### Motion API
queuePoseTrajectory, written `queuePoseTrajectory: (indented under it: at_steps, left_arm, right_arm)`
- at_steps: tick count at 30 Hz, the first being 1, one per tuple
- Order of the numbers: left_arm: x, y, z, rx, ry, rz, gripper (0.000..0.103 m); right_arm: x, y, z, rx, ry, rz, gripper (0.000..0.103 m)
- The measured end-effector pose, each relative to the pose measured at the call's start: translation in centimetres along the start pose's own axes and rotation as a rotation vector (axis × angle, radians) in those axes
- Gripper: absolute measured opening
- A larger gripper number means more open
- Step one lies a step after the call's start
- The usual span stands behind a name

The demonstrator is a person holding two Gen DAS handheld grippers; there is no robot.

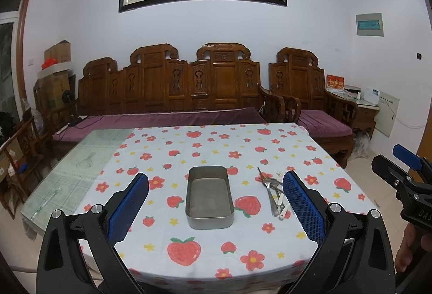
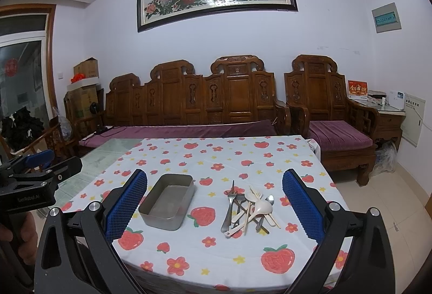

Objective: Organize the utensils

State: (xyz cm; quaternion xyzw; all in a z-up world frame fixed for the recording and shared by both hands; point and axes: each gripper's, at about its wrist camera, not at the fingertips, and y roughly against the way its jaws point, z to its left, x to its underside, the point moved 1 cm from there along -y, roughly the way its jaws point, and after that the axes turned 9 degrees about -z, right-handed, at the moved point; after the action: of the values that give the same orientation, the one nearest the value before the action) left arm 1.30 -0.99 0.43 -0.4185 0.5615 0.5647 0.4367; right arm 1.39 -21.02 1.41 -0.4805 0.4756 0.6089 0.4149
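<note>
An empty rectangular metal tin (image 1: 209,197) (image 2: 168,205) sits on the strawberry-print tablecloth (image 1: 216,148) (image 2: 216,156). To its right lies a heap of utensils (image 2: 249,209) (image 1: 272,192): metal forks, a metal spoon, pale plastic spoons and forks. In the left wrist view part of the heap hides behind a blue finger pad (image 1: 303,207). My left gripper (image 1: 216,209) hovers open above the near table edge, framing the tin. My right gripper (image 2: 214,209) also hangs open, with tin and heap between its fingers, touching neither.
Bare glass tabletop (image 1: 75,159) shows left of the cloth. A carved wooden sofa (image 1: 172,94) and armchair (image 1: 310,94) with purple cushions stand behind the table. Boxes (image 1: 54,77) stack at the far left. A hand (image 2: 16,237) holds the left gripper's handle.
</note>
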Motion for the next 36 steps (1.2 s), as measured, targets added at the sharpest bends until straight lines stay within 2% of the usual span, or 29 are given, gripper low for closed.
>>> queuePoseTrajectory:
  at_steps: [36]
  left_arm:
    - [0.25, 0.19, 0.13, 0.001, 0.0, -0.006, 0.097]
  right_arm:
    - [-0.1, 0.08, 0.06, -0.003, -0.003, -0.004, 0.1]
